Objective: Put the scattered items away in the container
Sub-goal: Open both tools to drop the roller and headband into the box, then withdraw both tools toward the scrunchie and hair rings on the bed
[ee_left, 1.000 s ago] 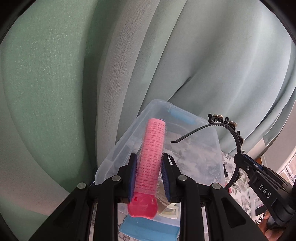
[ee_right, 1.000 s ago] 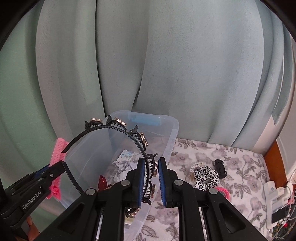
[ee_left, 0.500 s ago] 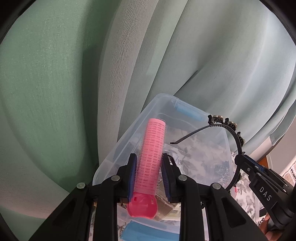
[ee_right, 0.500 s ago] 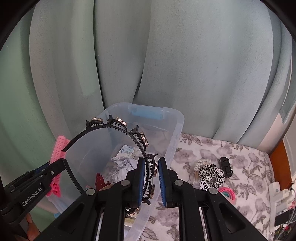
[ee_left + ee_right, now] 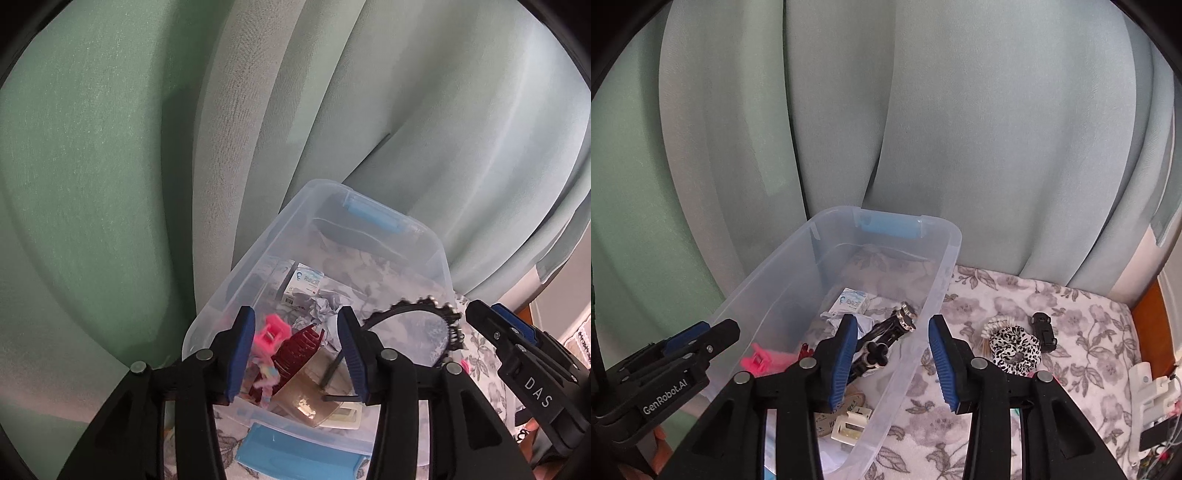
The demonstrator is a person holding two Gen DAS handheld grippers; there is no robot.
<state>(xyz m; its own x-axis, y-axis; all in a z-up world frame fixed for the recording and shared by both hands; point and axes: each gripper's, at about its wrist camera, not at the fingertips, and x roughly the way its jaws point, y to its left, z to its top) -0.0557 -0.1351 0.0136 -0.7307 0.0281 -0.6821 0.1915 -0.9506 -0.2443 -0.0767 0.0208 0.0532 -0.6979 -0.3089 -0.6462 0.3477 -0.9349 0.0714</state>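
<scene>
A clear plastic bin [image 5: 424, 236] [image 5: 945, 266] stands on the floral cloth against the curtain. My left gripper [image 5: 297, 354] is open and empty above its near end. The pink hair roller [image 5: 271, 334] [image 5: 762, 360] lies inside the bin. My right gripper [image 5: 892, 360] is open and empty over the bin's right wall. The black studded headband [image 5: 417, 308] [image 5: 886, 334] lies inside the bin. A leopard scrunchie [image 5: 1015, 349], a black clip [image 5: 1043, 328] and pink hair ties [image 5: 464, 366] lie on the cloth outside.
The bin also holds a dark red comb [image 5: 299, 349], a small white box [image 5: 304, 284] [image 5: 849, 301], crumpled paper [image 5: 325, 308] and a cream clip [image 5: 849, 426]. A blue lid latch [image 5: 295, 458] lies in front. Green curtain [image 5: 923, 110] hangs behind. White items [image 5: 1148, 398] lie at the far right.
Both grippers have opened. The pink roller has dropped from my left gripper into the bin, and the headband has dropped from my right gripper into the bin.
</scene>
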